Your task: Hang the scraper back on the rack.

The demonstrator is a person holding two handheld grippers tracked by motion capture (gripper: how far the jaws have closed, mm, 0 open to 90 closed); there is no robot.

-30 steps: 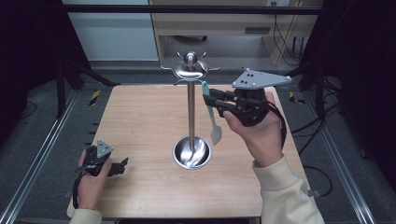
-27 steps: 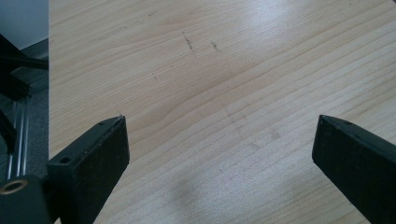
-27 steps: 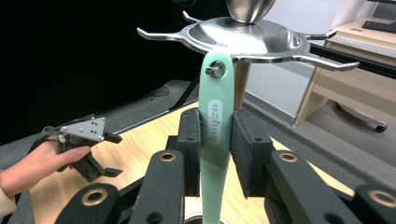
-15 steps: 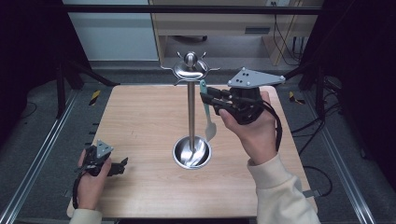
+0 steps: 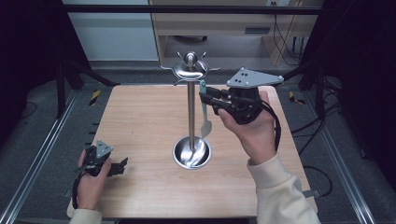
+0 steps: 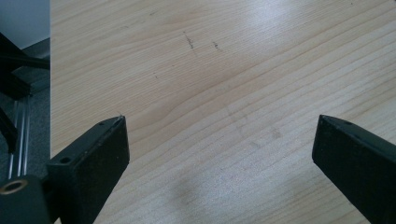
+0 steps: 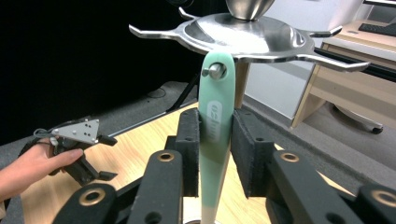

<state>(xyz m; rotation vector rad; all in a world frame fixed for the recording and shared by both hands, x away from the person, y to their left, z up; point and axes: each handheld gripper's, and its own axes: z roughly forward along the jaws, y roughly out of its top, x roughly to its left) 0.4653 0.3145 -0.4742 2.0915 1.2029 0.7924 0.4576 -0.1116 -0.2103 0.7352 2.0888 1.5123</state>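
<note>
A steel utensil stand rises from a round base at the table's middle, with curved hooks around its top disc. My right gripper is raised beside the pole and shut on a mint-green utensil that hangs blade down. In the right gripper view the utensil's handle stands between the pads, and a hook tip passes through the hole at its top. My left gripper lies on the table at the near left, open, with bare wood between its jaws.
The wooden table sits inside a metal frame with rails on both sides. A light wooden desk stands behind it. Cables trail on the floor at the right.
My right gripper has carried the green utensil left and slightly up, from beside the pole to the hooks under the stand's top. The left gripper has stayed put.
</note>
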